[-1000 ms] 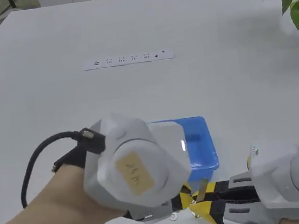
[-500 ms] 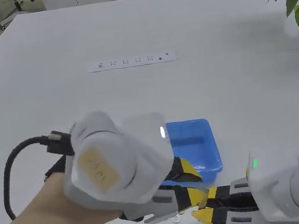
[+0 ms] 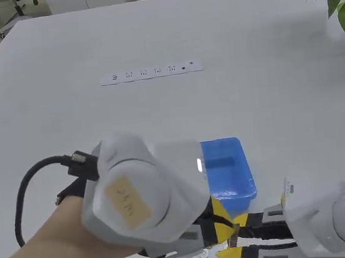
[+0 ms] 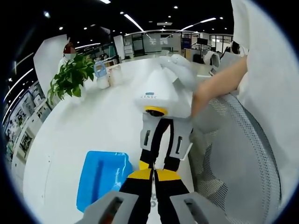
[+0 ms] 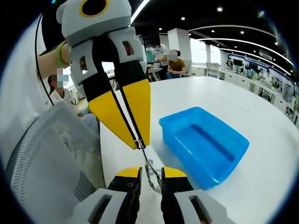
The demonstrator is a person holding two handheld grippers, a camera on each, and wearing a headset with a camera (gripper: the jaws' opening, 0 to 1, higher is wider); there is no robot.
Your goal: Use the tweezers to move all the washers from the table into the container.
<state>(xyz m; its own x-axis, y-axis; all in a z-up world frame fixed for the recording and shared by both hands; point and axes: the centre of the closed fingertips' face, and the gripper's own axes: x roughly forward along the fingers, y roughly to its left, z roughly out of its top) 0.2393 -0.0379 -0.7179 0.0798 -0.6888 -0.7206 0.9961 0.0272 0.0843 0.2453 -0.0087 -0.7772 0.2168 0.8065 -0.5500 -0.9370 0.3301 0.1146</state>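
**Head and gripper views: washer pick-up beside the container.** The left hand-held gripper [image 5: 139, 143] is shown pressed together on the tweezers [image 5: 145, 158]. The thin tips of the tweezers project beyond the yellow jaws toward the bench [image 3: 148, 31]. The right hand-held gripper [image 5: 152, 175] is held tip to tip with the left one. Its jaws are slightly spread on either side of the tweezer tips, and nothing is visibly pinched.

1 washer [image 3: 203, 253] is seen as a small ring lying on the bench just below the 2 grippers, near the blue container [image 5: 205, 140]. The visible floor of the container looks bare. Whether a washer is caught in the tips cannot be told.

Risks, as judged:
- The tweezers may be knocked askew in the left jaws if they are nudged by the right gripper, so closely are the 2 placed.
- A thin, flat washer may be flicked across the smooth bench by a glancing pinch.
- A loosely caught washer may be dropped short of the container rim.
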